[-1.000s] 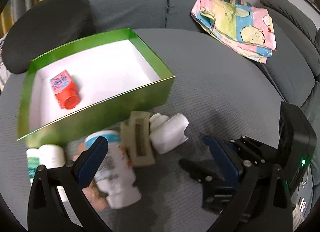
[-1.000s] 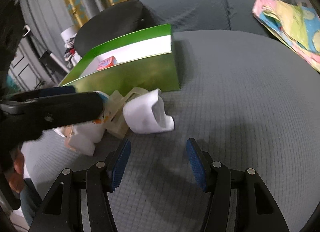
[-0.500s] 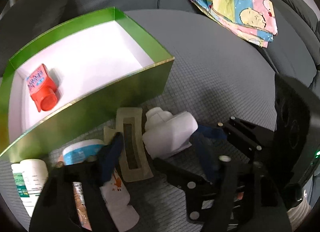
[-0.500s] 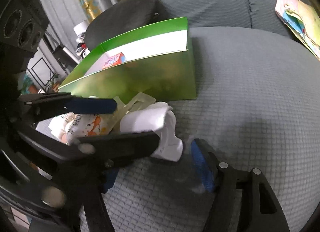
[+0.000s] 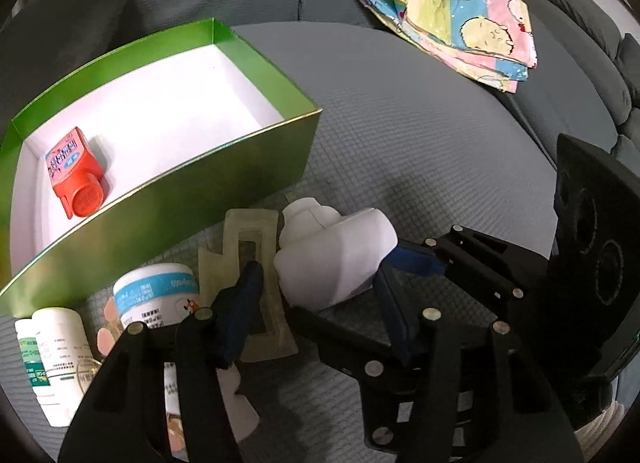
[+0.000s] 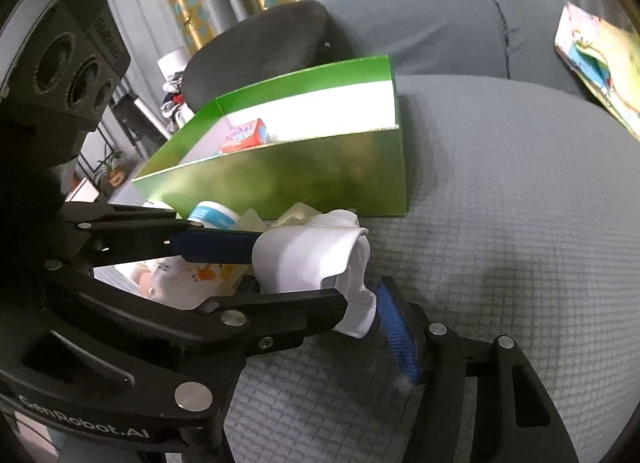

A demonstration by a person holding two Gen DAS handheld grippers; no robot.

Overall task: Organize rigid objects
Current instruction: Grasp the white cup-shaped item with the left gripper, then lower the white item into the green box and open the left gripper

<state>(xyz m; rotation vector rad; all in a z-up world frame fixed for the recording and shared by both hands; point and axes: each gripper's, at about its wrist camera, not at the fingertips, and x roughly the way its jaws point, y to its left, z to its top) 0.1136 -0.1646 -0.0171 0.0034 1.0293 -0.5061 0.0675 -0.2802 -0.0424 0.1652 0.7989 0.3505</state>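
Closing left gripper (image 5: 316, 295) fingers around squat white plastic bottle (image 5: 336, 259) lying beside glossy green cardboard box (image 5: 224, 199) (destination, likely); right gripper (image 6: 360, 299) closing too, contact unclear

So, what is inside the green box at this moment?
Inside the green box only one red bottle with a pink label lies on its side, near the left end. The rest of the white floor looks bare, though the near wall hides a strip along it.
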